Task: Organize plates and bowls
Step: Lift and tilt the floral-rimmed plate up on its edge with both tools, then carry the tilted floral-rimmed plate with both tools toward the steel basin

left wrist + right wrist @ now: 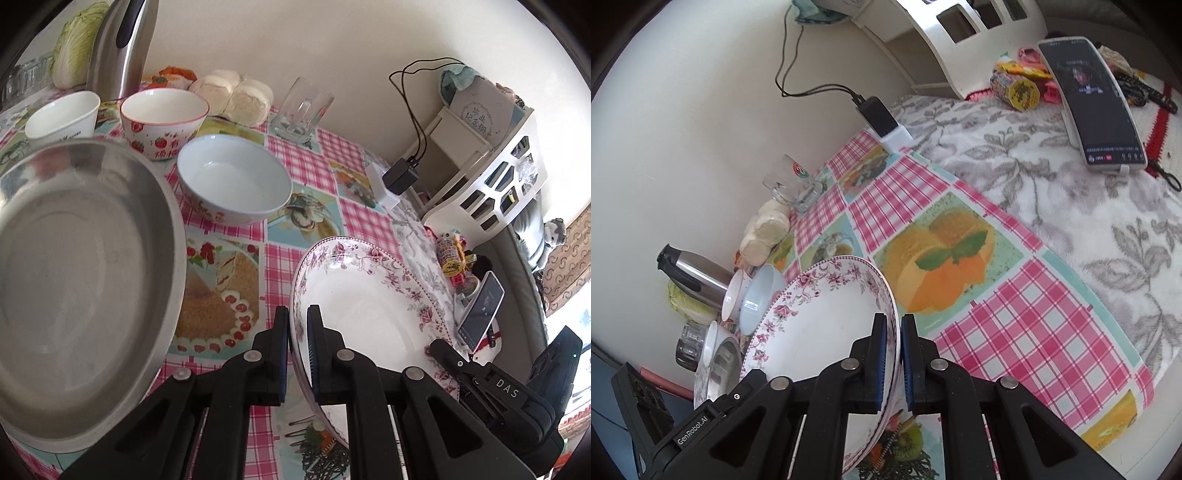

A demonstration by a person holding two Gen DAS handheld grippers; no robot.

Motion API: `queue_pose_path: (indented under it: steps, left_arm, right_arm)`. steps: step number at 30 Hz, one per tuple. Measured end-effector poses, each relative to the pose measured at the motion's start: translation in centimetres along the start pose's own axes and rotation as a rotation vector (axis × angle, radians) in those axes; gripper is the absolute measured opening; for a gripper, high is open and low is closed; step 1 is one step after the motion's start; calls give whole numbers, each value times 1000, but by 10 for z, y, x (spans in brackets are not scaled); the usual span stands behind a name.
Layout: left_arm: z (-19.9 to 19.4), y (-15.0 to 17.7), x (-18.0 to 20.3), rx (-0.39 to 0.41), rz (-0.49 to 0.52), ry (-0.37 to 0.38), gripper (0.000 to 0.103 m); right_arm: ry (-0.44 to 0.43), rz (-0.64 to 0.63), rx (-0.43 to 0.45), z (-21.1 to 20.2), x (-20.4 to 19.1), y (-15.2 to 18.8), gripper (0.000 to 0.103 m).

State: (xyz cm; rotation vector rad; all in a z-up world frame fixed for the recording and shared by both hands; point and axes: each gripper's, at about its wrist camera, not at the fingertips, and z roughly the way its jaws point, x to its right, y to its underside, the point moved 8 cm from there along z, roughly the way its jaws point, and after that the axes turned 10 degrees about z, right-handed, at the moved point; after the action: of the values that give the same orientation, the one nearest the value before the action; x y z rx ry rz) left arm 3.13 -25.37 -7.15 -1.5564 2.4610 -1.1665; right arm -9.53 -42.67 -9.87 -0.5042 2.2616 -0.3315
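A white plate with a pink floral rim hangs tilted over the checked tablecloth, held from both sides. My left gripper is shut on its left rim, and my right gripper is shut on the opposite rim. To the left of the plate sits a wide steel basin. Behind it stand a pale blue bowl, a strawberry-print bowl and a small white bowl.
Along the wall stand a steel kettle, a cabbage, steamed buns and a glass mug. To the right are a charger block, a white rack and a propped phone on a grey floral cloth.
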Motion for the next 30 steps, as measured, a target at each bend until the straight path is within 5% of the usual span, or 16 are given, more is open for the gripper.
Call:
queue_pose_path:
  steps: [30]
  left_arm:
    - [-101, -60, -54, 237, -44, 104, 10]
  right_arm:
    - [-114, -148, 140, -51, -121, 29, 9]
